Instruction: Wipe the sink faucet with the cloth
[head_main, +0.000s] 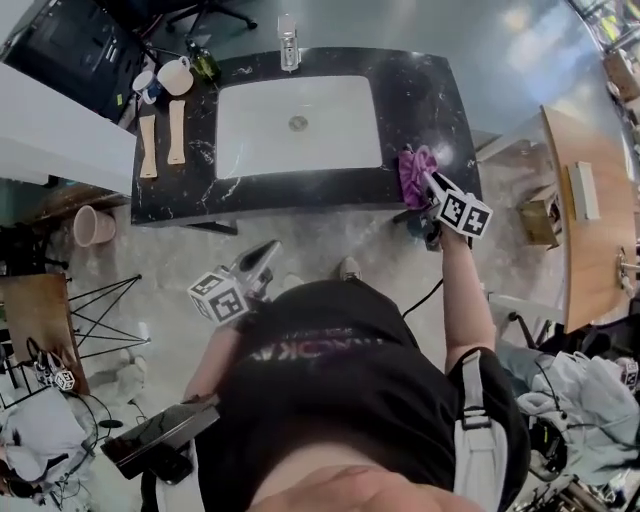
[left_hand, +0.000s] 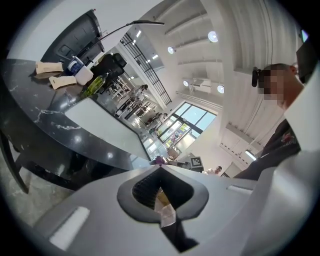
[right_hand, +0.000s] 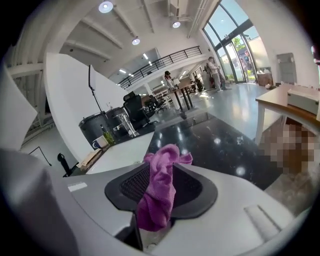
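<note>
The cloth (right_hand: 159, 190) is magenta, fuzzy and bunched into a crumpled rope. Its long axis runs along the gap of the right gripper (right_hand: 161, 172), from deep between the jaws out past their tips. Its free end folds over towards the counter (head_main: 420, 100). The jaws stand apart, with the cloth loose between them. From the head view it sits at the counter's front right corner, right of the sink (head_main: 330, 140) and well apart from the faucet (head_main: 289, 45). The left gripper (left_hand: 160, 172) has its jaws together, off the counter.
</note>
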